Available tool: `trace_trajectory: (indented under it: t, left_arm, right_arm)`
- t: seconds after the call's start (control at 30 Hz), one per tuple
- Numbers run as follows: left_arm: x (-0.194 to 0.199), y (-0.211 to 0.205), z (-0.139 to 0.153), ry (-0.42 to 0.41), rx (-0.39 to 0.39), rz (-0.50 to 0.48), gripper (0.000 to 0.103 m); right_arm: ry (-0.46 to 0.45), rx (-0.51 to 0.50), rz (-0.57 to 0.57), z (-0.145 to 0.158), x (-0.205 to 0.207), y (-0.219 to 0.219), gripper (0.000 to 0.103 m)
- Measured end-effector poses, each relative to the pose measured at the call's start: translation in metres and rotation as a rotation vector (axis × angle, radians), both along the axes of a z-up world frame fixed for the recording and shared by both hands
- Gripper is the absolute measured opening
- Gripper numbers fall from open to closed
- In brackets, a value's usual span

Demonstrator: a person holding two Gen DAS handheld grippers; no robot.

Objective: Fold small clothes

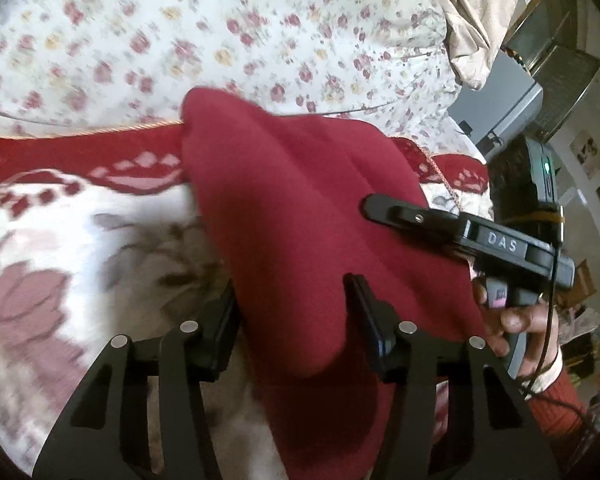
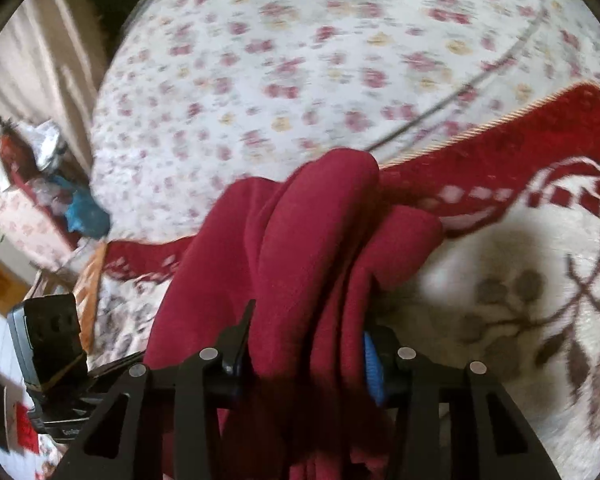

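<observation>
From where the left tongs (image 1: 292,320) look out, the dark red garment (image 1: 300,208) fills the gap between their two fingers (image 1: 364,312); cloth bunches in that gap and hangs below it, so they appear to be holding it, though the fingers stand fairly far apart around the thick bundle. The garment's long axis runs forward and a little leftward from these tongs, ending in a rounded fold over the red border of the blanket (image 1: 80,156) spread on the bed. Further right in that view, the right tongs (image 1: 370,205) reach in from the side, their tip lying on the cloth, with the person's hand (image 1: 516,320) behind on the handle. In the right wrist view, the garment (image 2: 308,248) is gathered in several thick folds between the right tongs (image 2: 308,336), which are clamped on it; it runs forward from them, sagging onto the blanket (image 2: 500,288). Both tongs sit at the near end of the cloth, just beside each other, so neither is clearly nearer. I would judge that the next move depends on spreading the bundle sideways across the bed before any fold. No containers show clearly; clutter beside the bed at the far left is too blurred to name.
</observation>
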State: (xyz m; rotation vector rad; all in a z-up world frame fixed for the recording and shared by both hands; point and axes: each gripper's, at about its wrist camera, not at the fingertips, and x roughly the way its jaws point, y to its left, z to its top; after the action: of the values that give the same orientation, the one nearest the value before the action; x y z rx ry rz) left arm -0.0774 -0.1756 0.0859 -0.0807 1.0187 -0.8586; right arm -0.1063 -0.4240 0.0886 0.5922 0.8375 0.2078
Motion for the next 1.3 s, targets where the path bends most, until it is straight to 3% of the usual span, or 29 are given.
trace_trajectory:
  t: [0.23, 0.37, 0.57, 0.7, 0.83, 0.97, 1.1, 1.3]
  left_arm:
    - [-0.002, 0.053, 0.003, -0.021, 0.105, 0.137, 0.053]
    - [0.005, 0.067, -0.011, -0.003, 0.122, 0.194, 0.053]
    - [0.007, 0.066, -0.02, -0.01, 0.11, 0.227, 0.059]
    - [0.006, 0.062, -0.019, -0.038, 0.13, 0.227, 0.06]
    - [0.005, 0.058, -0.02, -0.07, 0.158, 0.227, 0.063]
    - [0.007, 0.055, -0.022, -0.085, 0.173, 0.211, 0.064]
    - [0.008, 0.052, -0.022, -0.097, 0.185, 0.204, 0.064]
    - [0.004, 0.053, -0.022, -0.122, 0.202, 0.21, 0.064]
  right_arm:
    - [0.035, 0.008, 0.104, -0.014, 0.024, 0.067, 0.045]
    - [0.072, -0.122, 0.064, -0.028, 0.022, 0.073, 0.065]
    - [-0.028, -0.257, 0.049, 0.015, 0.004, 0.068, 0.067]
    - [-0.084, -0.327, 0.13, 0.037, 0.014, 0.093, 0.058]
    - [-0.031, -0.394, 0.198, 0.016, 0.039, 0.119, 0.048]
    - [0.054, -0.426, 0.158, -0.008, 0.057, 0.108, 0.038]
    - [0.066, -0.397, 0.141, -0.019, 0.063, 0.097, 0.038]
    - [0.062, -0.422, 0.142, 0.002, 0.046, 0.102, 0.039]
